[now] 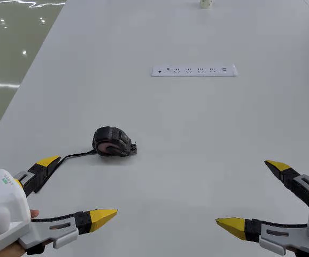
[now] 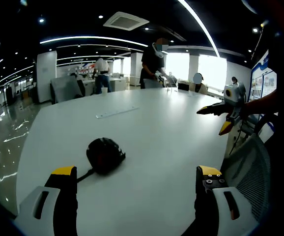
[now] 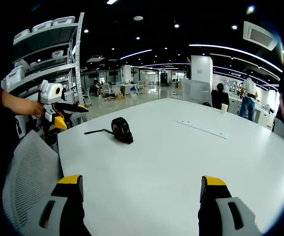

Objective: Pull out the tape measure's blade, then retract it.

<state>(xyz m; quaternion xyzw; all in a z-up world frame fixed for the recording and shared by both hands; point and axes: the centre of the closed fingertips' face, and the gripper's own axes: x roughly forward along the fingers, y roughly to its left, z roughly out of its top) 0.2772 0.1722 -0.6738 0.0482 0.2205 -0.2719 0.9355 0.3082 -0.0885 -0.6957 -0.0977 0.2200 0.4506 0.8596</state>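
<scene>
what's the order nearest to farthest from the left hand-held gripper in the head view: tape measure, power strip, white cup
From the left hand-held gripper:
1. black round tape measure, just ahead, slightly right.
2. long white power strip, farther ahead and to the right.
3. small white cup, farthest, at the view's top edge.

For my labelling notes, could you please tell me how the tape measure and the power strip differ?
The tape measure is black and rounded; the power strip is white, long, flat. The tape measure lies nearer in the head view, the power strip farther back. Both rest on the table.
</scene>
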